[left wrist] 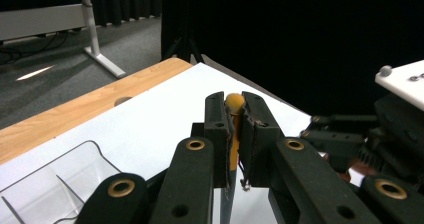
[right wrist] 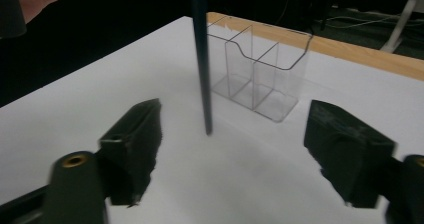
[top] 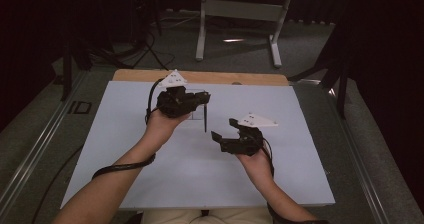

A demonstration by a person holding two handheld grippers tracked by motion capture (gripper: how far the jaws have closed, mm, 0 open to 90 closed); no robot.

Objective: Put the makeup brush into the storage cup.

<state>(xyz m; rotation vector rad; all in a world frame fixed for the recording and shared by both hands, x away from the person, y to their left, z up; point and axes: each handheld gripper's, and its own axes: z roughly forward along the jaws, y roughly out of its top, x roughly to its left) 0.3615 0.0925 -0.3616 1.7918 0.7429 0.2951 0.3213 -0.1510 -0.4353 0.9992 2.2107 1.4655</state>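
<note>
Dark pencil hanging upright, clear organizer just behind, bare white board elsewhere

Both your arms reach over the table, one gripper closed and one open.

Your left forearm comes in from the lower left and your left hand holds the left gripper raised, further from you than the other one. Its jaws point to your right and are pressed together on a thin dark pencil with an orange end, which hangs straight down from them. Your right forearm comes in from the lower right, and your right hand holds the right gripper lower and closer to you. Its jaws stand wide apart with nothing between them, and they point toward the left gripper.
</note>
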